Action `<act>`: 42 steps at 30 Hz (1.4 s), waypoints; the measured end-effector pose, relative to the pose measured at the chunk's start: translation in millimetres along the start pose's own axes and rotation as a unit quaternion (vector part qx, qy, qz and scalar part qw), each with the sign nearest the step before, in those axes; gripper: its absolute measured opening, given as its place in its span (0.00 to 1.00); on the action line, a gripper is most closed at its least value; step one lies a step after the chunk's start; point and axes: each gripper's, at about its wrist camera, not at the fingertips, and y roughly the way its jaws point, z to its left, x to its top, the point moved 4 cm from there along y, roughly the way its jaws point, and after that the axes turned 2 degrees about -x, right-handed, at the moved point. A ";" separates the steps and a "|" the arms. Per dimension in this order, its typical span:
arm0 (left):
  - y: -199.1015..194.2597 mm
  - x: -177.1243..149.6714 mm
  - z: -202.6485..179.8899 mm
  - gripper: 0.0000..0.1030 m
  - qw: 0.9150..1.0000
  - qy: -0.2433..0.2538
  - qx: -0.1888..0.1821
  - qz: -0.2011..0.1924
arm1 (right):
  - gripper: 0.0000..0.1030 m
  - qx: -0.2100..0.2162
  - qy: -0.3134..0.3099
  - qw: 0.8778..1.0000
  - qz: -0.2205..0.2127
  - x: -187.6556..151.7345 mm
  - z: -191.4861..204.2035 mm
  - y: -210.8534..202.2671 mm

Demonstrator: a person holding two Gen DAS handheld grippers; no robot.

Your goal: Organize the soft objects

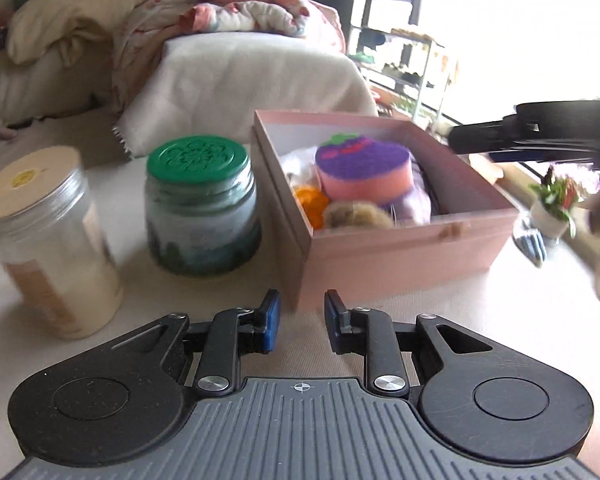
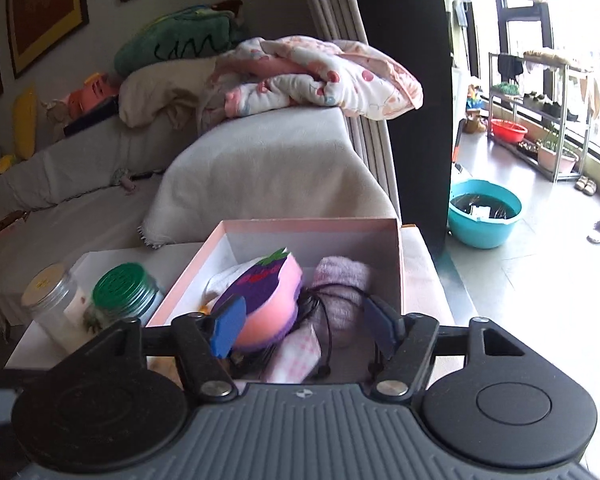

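While both hand-held grippers face it, an open pink cardboard box (image 1: 400, 256) sits on the pale bench (image 1: 420, 320) and serves as the collecting place for the soft things. Inside lies a pink foam sponge with a purple berry-shaped top (image 2: 260, 300), leaning against a rolled lilac towel (image 2: 342, 284); a pink checked cloth (image 2: 296, 354), a thin black cord (image 2: 328, 320), something orange (image 1: 312, 200) and a brown furry item (image 1: 358, 214) fill the remainder. From the fullness of the box, the sorting seems well advanced.

To the left of the box stand two hard containers (not part of the soft set, so probably left out on purpose): a glass jar with a green embossed lid (image 1: 202, 208) and a clear plastic canister with a cream lid (image 1: 48, 240).

The left gripper (image 1: 299, 320) hangs low over the bench just before the box's near corner, its jaws parted by a narrow gap with nothing between them.

The right gripper (image 2: 306, 328) hovers above the box's near edge, its jaws spread wide and gripping nothing; the sponge and cord lie beneath the gap, and whether the blue left pad touches the sponge cannot be told.
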 end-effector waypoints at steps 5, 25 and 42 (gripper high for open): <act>-26.3 -40.5 7.7 0.26 0.998 0.011 0.036 0.040 | 0.71 -0.032 -0.024 0.999 0.000 -44.2 13.9 -35.3; -37.6 -68.6 -25.8 0.61 0.989 -0.051 0.133 -0.039 | 1.00 -0.062 -0.054 0.992 0.095 -123.4 43.6 -6.2; -35.1 -67.5 -22.2 0.63 0.989 -0.051 0.135 -0.040 | 1.00 -0.072 -0.049 0.995 0.045 -128.1 39.6 -6.5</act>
